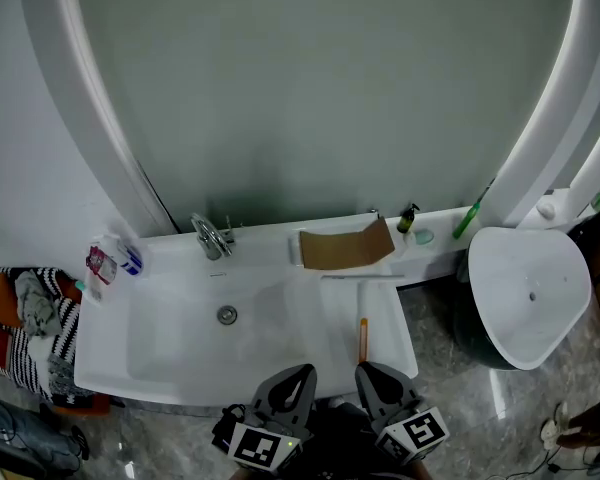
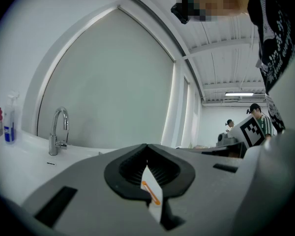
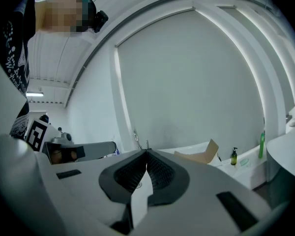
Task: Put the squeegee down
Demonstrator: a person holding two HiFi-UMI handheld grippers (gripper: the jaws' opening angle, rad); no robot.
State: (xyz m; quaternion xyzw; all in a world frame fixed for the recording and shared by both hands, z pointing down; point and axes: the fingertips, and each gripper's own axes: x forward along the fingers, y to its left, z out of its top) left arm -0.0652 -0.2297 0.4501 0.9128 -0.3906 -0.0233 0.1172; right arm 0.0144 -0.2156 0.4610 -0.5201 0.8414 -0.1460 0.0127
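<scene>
While both pairs of jaws are pressed together on nothing, the left gripper (image 1: 296, 373) and right gripper (image 1: 372, 370) hang near the sink (image 1: 100, 353). The squeegee (image 1: 362, 333) lies on its right ledge, apart from both. Any retreat should avoid brushing the handle.

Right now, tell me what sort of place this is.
Most likely a bathroom: a white washbasin with a chrome tap, and a dark pump bottle standing on the ledge behind it.
</scene>
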